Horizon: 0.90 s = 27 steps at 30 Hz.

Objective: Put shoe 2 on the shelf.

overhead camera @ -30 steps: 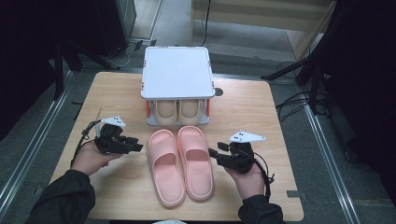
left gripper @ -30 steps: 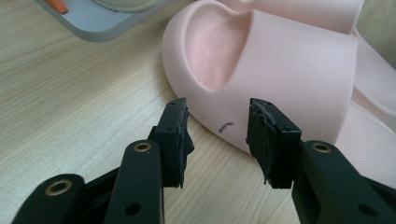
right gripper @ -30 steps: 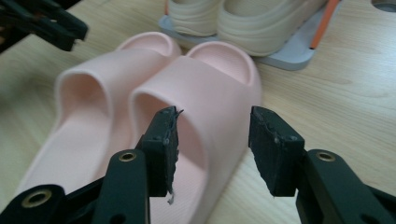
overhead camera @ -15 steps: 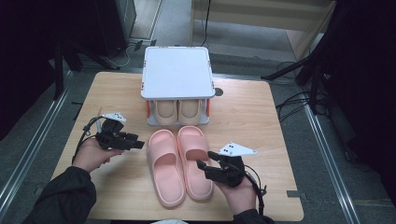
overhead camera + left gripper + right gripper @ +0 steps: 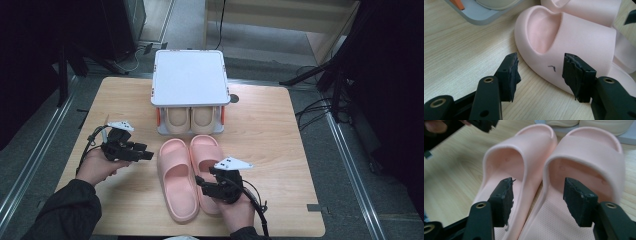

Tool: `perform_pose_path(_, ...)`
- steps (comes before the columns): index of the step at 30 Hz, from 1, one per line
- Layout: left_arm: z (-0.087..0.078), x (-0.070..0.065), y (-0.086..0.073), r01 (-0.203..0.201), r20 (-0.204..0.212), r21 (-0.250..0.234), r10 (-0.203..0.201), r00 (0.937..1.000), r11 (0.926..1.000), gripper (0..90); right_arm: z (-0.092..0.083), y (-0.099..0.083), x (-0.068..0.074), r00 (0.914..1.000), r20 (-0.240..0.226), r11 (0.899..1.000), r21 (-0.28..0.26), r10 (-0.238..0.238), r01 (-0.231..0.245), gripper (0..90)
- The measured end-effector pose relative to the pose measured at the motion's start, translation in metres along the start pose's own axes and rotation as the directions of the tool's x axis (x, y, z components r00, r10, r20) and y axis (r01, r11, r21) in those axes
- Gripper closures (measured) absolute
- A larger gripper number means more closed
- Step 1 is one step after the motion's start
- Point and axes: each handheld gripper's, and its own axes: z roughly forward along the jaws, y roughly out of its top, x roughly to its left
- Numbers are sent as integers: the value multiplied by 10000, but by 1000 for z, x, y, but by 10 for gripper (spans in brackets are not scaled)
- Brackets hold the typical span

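We see a big wooden table (image 5: 280,130) with a person's arms coming in from the near side. At the far end of the table stands a small shoe rack (image 5: 189,80) with a flat white top. Under that top sit two cream slippers (image 5: 190,119), side by side.

Just in front of the rack lie two pink slippers (image 5: 192,175). They lie flat on the wood, side by side and touching, with their toes toward the rack and their heels toward the person.

The left pink slipper (image 5: 574,42) has a small dark mark on its side, which we see in the left gripper view. The right pink slipper (image 5: 586,170) lies close beside it.

The left gripper (image 5: 134,151) is just to the left of the pink pair, near the toe end. Its jaws have just been opening, and now they stand apart. In the left gripper view (image 5: 540,75) they point at the side of the left pink slipper. The pads do not press on it.

The right gripper (image 5: 206,182) is low over the heel end of the right pink slipper. Its jaws have just been opening too, and they stand apart. In the right gripper view (image 5: 537,198) the two inner walls of the pair lie between the jaws, but the pads do not squeeze them.
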Motion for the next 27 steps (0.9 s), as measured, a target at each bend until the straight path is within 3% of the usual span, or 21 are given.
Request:
perform_pose_path(6,1,0,0,-8,-129,101,10,9999,9999,450,23,-2,1,9995,306,9970,770,-7,-17,342)
perform_pose_path(13,-1,1,0,44,-163,3,-44,9999,10000,448,39,1,3,9993,193,9966,748,333,-347,288)
perform_pose_path(27,-5,5,-1,168,-192,-129,-171,9997,9998,436,70,14,12,9974,710,9967,793,141,-197,290)
